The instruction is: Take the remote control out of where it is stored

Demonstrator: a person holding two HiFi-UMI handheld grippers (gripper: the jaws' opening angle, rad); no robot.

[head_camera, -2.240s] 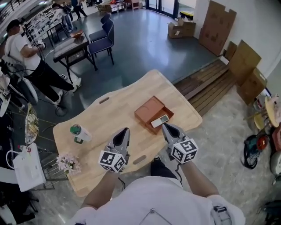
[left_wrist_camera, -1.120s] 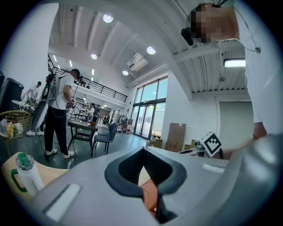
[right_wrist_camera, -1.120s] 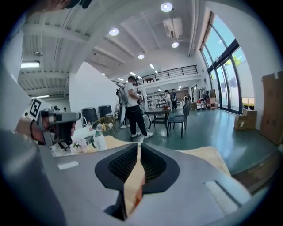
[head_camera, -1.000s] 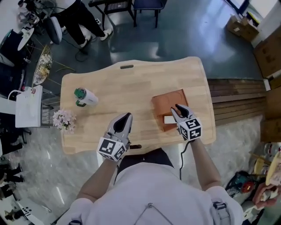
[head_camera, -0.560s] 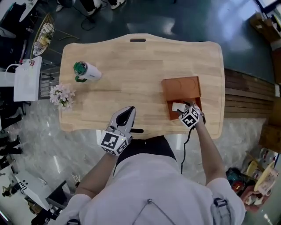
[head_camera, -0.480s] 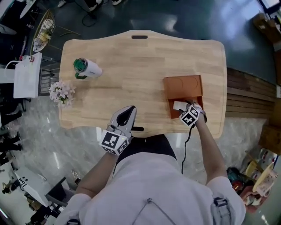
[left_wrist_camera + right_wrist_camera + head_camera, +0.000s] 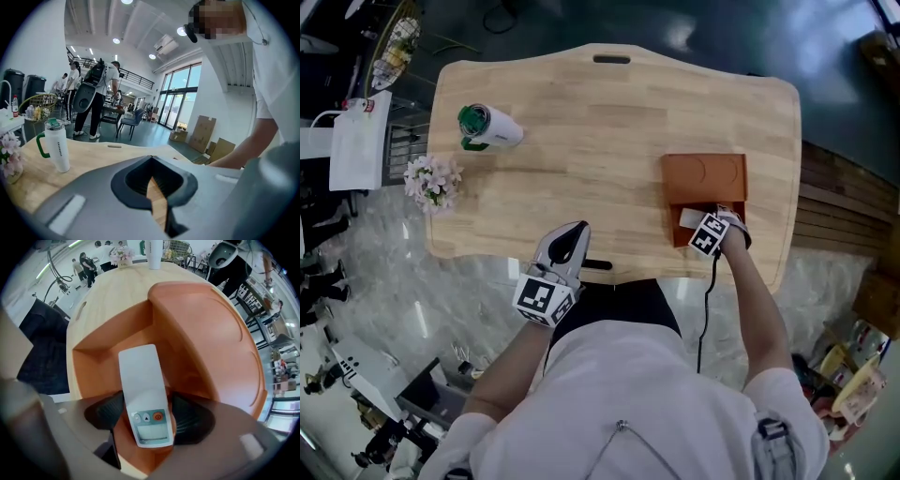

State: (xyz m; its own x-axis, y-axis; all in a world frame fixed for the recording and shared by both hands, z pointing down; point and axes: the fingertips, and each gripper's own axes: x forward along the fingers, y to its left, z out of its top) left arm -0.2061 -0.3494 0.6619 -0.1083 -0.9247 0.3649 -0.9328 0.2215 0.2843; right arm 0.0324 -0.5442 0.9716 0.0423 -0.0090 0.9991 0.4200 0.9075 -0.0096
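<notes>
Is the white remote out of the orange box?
No, the white rectangular remote control lies inside the orange box, in its open compartment.

Counter (image 7: pixel 609 112): light wood in jointed strips, smooth, matt with a faint sheen.
Storage box (image 7: pixel 703 173): orange-brown, smooth, matt, leather-like skin.
Remote control (image 7: pixel 140 380): white smooth plastic, satin; grey-green button panel.
Tumbler (image 7: pixel 492 128): white, smooth, slightly glossy, green plastic lid.
Floor (image 7: pixel 384 253): stone-like, polished, glossy.
</notes>
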